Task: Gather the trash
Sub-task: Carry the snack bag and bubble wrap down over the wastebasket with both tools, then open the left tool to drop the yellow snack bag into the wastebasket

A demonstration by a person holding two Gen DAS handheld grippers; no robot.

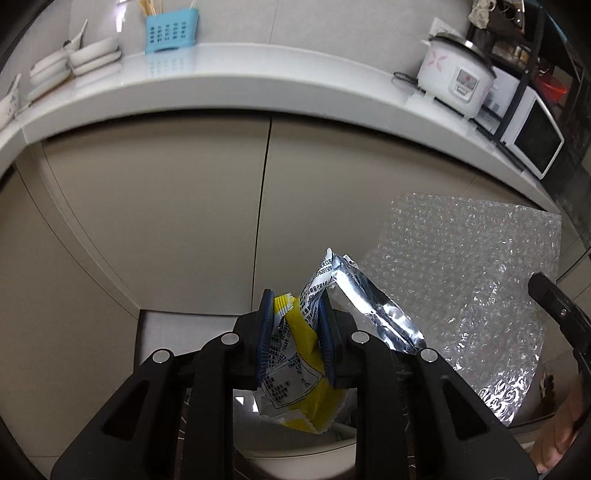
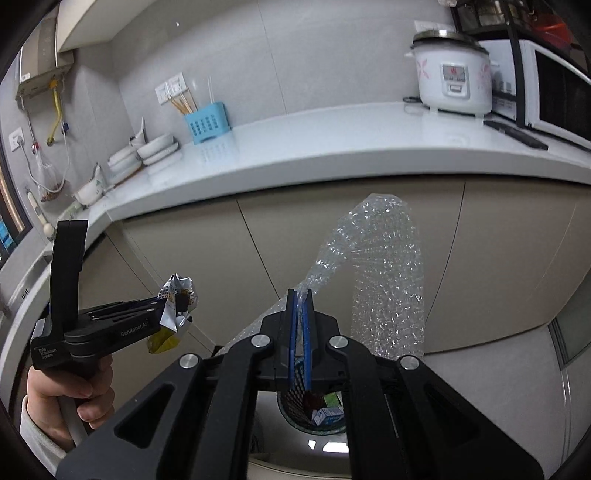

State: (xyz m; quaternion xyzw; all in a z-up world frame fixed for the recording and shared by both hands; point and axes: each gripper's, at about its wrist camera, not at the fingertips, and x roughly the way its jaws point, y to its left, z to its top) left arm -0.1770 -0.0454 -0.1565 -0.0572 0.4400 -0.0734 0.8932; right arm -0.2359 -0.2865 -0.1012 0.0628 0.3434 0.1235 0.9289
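Left wrist view: the left gripper (image 1: 295, 325) has its blue pads closed partway onto a crumpled snack wrapper (image 1: 295, 369), yellow outside and silver foil inside. The wrapper fills the gap between the pads, its torn foil mouth poking up above them and its yellow bottom hanging below. To the right hangs a sheet of bubble wrap (image 1: 476, 277), in front of beige cabinet doors (image 1: 166, 221). Above runs a white countertop (image 1: 258, 74) with a rice cooker (image 1: 458, 74) and a blue utensil holder (image 1: 170, 31).

Right wrist view: the right gripper (image 2: 301, 314) is pinched fully closed on one edge of the bubble wrap (image 2: 384, 266), which arches up and droops over to the right. Below the jaws sits a mesh waste bin (image 2: 314, 410) with small cartons already inside. At left, a hand (image 2: 70, 391) holds the left gripper (image 2: 166, 306) with the wrapper (image 2: 177, 302) in its tip, beside and apart from the bubble wrap.

Both pieces of trash look very light and limp. The foil wrapper seems slick and crinkly, so a pinch across its bunched middle suits it. The bubble wrap is soft, springy and bulky; an edge grip holds it, though it may billow over the bin's rim.
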